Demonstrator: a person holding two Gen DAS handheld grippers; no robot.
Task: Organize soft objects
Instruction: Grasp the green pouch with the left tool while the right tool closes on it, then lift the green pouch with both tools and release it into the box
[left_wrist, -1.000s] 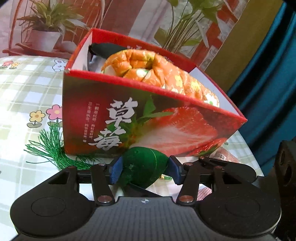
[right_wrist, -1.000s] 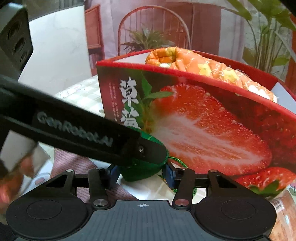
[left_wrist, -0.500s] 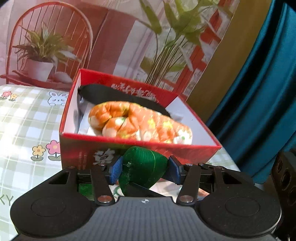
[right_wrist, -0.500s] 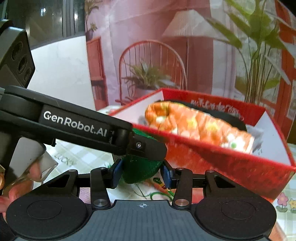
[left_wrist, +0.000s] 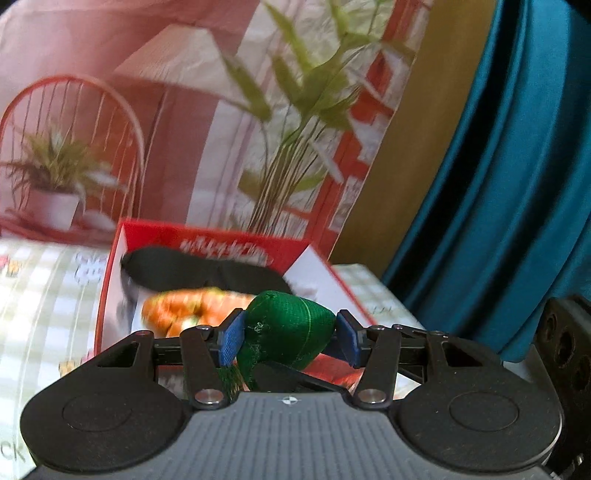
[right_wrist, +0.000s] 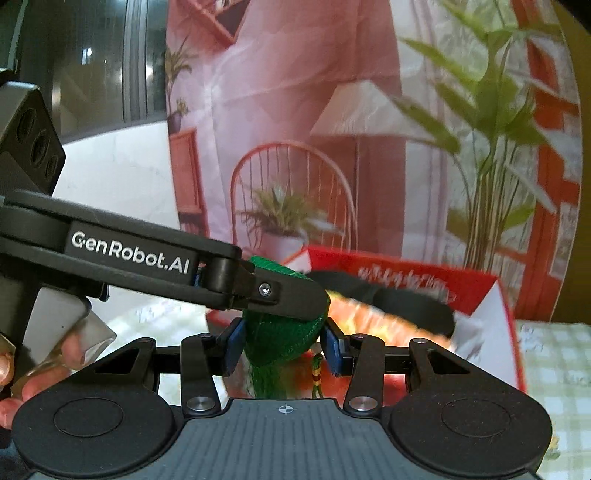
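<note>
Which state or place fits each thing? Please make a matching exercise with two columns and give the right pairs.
Things:
1. green pouch
2. orange roll
3. black eye mask
4. red box

States or places:
A. lies at the back of the box, behind the orange thing
B. stands open on the checked tablecloth
C. held between blue pads
D. lies in the box, in front of the black thing

Pairs: 1-C, 2-D, 3-A, 4-B
</note>
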